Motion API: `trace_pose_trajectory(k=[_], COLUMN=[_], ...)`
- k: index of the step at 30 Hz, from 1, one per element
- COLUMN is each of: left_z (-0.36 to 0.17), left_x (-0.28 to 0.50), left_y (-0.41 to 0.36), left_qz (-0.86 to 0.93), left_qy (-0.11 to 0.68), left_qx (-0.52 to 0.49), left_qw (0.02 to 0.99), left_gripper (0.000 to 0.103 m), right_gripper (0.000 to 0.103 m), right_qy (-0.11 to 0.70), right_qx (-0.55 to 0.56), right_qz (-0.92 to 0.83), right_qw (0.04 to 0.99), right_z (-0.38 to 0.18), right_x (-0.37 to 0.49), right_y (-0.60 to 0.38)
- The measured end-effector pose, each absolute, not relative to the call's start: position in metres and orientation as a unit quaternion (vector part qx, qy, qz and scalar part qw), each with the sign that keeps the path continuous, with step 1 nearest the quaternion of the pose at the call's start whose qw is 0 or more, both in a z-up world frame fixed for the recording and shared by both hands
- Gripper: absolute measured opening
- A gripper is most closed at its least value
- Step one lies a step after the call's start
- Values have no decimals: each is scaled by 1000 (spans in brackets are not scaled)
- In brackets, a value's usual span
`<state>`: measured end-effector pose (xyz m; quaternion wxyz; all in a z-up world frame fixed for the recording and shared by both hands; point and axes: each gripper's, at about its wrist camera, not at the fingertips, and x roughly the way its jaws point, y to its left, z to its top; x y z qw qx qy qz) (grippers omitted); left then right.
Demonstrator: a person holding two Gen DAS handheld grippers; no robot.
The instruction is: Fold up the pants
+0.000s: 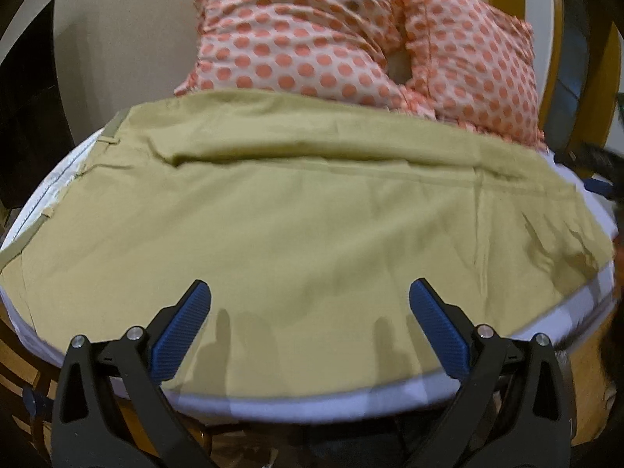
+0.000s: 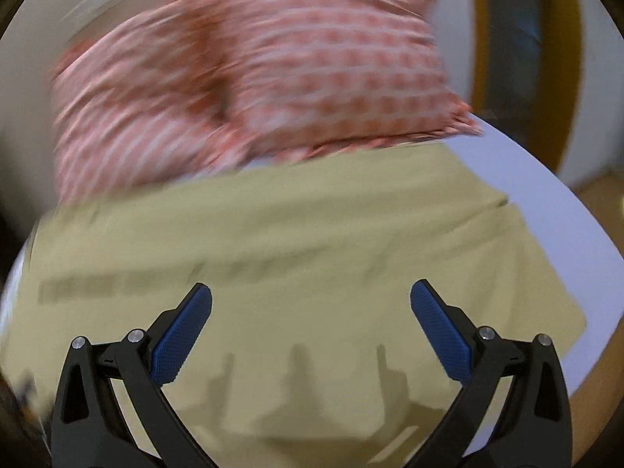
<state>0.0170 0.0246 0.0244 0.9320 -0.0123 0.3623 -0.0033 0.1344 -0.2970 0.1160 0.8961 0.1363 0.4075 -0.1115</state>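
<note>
Both grippers spread wide and empty over khaki pants laid flat on a bed.

The pants (image 1: 312,202) cover most of the white-sheeted mattress (image 1: 312,405), reaching from its near edge back to two orange-dotted pillows (image 1: 351,39) at the far edge, with the waistband and belt loops toward the left edge. The left gripper (image 1: 310,292) hovers above the near edge, blue pads wide apart, nothing between them, its shadow on the cloth. The right gripper (image 2: 311,292) is likewise wide apart and holds nothing, poised over the pants (image 2: 273,253) near the mattress's right edge; that view is motion-blurred. A beige wall and yellow-framed doorway (image 1: 553,39) stand behind.
</note>
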Motion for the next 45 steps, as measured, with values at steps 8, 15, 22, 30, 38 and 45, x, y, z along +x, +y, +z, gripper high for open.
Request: trace_pose_trajectory(k=[8, 15, 22, 30, 38, 45], left_z=[34, 30, 28, 40, 61, 81], left_x=[39, 50, 54, 39, 30, 56], left_y=[26, 26, 29, 47, 83, 118], left_qz=[-16, -26, -34, -10, 14, -5], left_qy=[339, 336, 333, 309, 272, 264], left_qx=[-11, 0, -25, -53, -76, -121], left_qw=[941, 942, 942, 950, 959, 957], left_gripper=[101, 101, 101, 101, 101, 101], right_gripper=[62, 60, 7, 3, 3, 14], right_qy=[472, 470, 409, 292, 213, 297], right_qx=[255, 268, 261, 394, 446, 528], right_qz=[-296, -384, -330, -219, -113, -121], right_qw=[790, 748, 810, 844, 862, 787], right_z=[69, 28, 20, 41, 82, 31], right_x=[315, 369, 341, 267, 31, -14], right_y=[-420, -459, -480, -521, -455, -448])
